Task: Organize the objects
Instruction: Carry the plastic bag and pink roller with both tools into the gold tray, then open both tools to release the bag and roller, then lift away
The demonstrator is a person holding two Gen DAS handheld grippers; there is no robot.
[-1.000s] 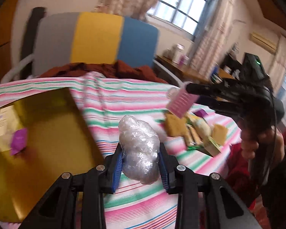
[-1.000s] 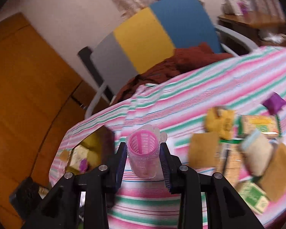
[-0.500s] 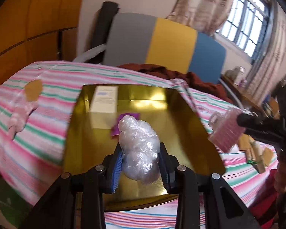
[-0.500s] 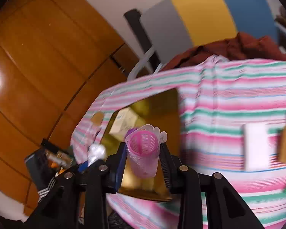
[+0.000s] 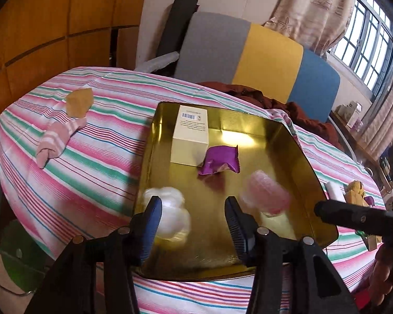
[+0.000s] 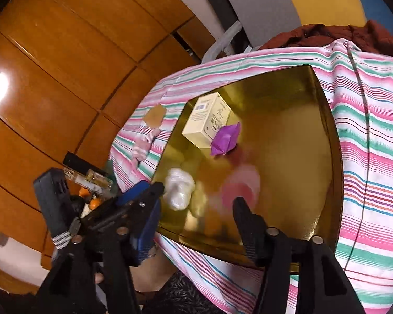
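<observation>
A gold tray lies on the striped tablecloth. In it are a cream box and a purple packet. My left gripper is open above the tray's near edge; a blurred clear plastic bundle is just beyond its left finger. My right gripper is open too; a blurred pink basket cup is in the tray ahead of it. Both grippers are empty.
A pink striped sock and a tan piece lie on the cloth left of the tray. More items lie at the right. A grey, yellow and blue chair stands behind the table. Wooden panels are at the left.
Both grippers have opened and let go over the tray. The plastic bundle and the pink cup have left the jaws and now show blurred in the tray.
</observation>
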